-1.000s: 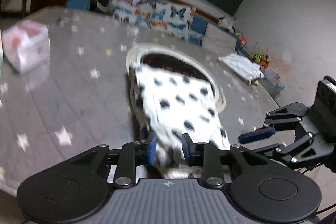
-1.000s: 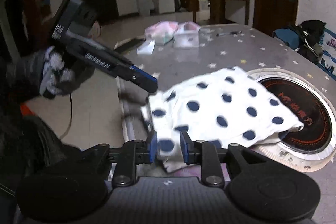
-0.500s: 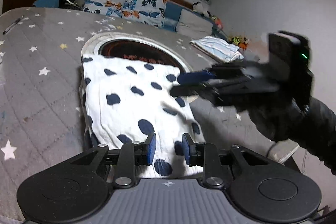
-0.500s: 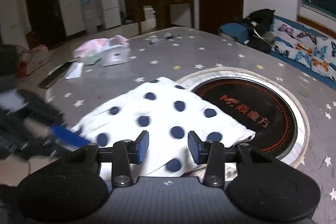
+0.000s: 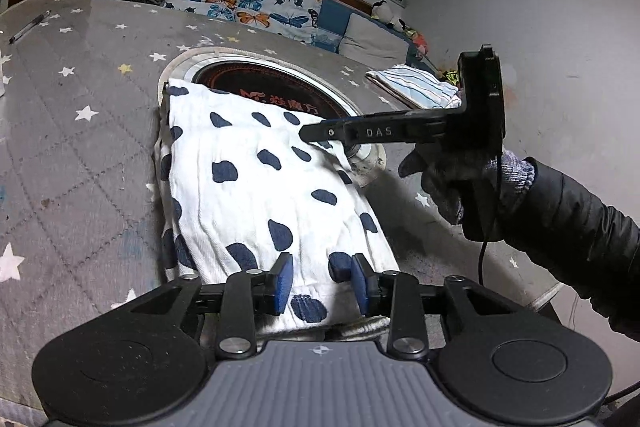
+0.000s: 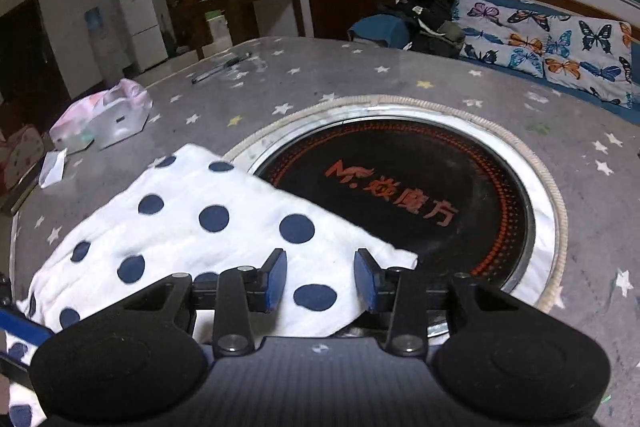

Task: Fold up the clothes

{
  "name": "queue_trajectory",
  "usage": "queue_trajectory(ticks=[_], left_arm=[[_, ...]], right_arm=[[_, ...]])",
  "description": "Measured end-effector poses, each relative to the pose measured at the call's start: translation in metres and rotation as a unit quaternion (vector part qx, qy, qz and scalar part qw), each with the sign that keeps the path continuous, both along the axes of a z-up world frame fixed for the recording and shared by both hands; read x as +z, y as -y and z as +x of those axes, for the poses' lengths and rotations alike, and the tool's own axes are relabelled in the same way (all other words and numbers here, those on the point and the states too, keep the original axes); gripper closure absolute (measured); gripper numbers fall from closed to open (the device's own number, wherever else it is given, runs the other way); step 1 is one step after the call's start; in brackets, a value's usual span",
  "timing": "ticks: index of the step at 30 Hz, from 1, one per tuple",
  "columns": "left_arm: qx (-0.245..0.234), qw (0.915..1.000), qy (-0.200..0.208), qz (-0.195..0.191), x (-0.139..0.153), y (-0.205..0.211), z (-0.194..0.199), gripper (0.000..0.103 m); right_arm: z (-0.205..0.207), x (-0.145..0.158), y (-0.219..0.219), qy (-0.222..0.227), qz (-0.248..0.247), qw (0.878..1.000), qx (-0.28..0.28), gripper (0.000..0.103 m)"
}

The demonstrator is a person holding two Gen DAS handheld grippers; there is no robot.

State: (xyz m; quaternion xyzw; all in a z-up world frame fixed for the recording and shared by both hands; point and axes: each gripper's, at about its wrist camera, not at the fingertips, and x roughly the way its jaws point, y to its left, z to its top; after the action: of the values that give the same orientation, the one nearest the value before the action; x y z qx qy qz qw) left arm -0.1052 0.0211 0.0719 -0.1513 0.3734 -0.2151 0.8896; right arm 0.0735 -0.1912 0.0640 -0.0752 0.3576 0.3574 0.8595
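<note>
A white garment with navy dots [image 5: 256,187] lies folded on the grey star-patterned table [image 5: 80,155], its far edge over the round black hotplate [image 6: 400,187]. My left gripper [image 5: 321,285] hovers at the garment's near edge. Its jaws are opening; cloth lies between the pads, which do not press on it. My right gripper [image 6: 321,281] stands open over the garment [image 6: 192,227], at the corner next to the hotplate. In the left wrist view the right gripper [image 5: 308,134], held by a gloved hand [image 5: 448,179], reaches in from the right. A blue fingertip [image 6: 20,327] of the left gripper shows at the right view's lower left.
A folded striped cloth [image 5: 412,87] lies at the table's far right edge. A pen [image 5: 30,27] lies at the far left. Pink and white boxes [image 6: 100,115] stand near the table's left side. A butterfly-print sofa [image 6: 560,39] with a dark bag [image 6: 432,11] runs behind the table.
Both grippers were shut on the garment's edge a second ago and have let go. The garment now lies flat and folded. The right gripper has swung over to the corner at the hotplate.
</note>
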Motion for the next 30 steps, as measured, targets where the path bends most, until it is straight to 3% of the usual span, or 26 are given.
queue_trajectory(ticks=[7,15,21,25,30], left_arm=[[0.000,1.0000,0.003,-0.002,0.001,0.004,-0.002,0.057],[0.005,0.9998,0.003,-0.018,-0.001,0.001,-0.003,0.052],[0.008,0.9996,0.004,-0.028,-0.003,-0.002,-0.004,0.050],[0.008,0.9995,0.007,-0.028,-0.002,-0.002,-0.006,0.049],[0.013,0.9995,0.009,-0.026,-0.001,-0.001,-0.012,0.048]], right_arm=[[-0.014,0.024,-0.036,0.018,0.004,0.997,0.072,0.061],[-0.025,0.013,-0.106,0.016,-0.039,0.984,0.172,0.061],[-0.008,0.002,-0.132,0.022,-0.060,0.984,0.166,0.059],[0.007,-0.002,-0.137,0.030,-0.067,0.987,0.146,0.047],[0.023,-0.003,-0.133,0.024,-0.063,0.992,0.108,0.047]])
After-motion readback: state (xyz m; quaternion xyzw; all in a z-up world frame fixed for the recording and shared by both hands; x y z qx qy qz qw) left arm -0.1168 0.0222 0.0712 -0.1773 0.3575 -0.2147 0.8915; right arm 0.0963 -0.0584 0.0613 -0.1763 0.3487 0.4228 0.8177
